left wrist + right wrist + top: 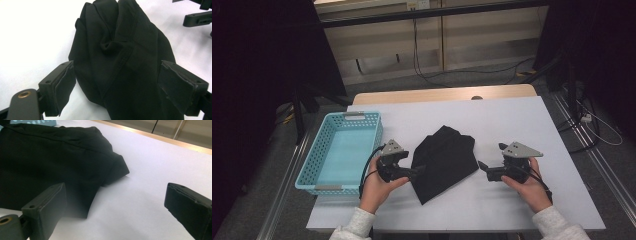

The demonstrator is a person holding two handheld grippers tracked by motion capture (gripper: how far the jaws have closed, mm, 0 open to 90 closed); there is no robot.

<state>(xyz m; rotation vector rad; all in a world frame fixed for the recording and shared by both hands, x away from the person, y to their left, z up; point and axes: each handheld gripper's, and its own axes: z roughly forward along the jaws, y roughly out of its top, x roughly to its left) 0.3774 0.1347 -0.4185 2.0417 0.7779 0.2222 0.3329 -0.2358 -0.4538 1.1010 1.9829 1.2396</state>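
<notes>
A folded black cloth [444,160] lies in the middle of the white table [512,120]. My left gripper [419,170] is at the cloth's left edge, low over the table. In the left gripper view its jaws stand wide apart, with the cloth [120,50] lying between them; the left gripper [117,72] is open and the pads do not squeeze the cloth. My right gripper [482,166] sits just right of the cloth's right corner. In the right gripper view the right gripper [117,195] is open over bare table, with the cloth [50,157] ahead and to the left.
A light blue mesh basket [319,142] stands at the table's left side, with nothing seen inside it. A wooden strip [437,95] runs along the table's far edge. Cables lie on the floor beyond. White tabletop extends right of the cloth and toward the front.
</notes>
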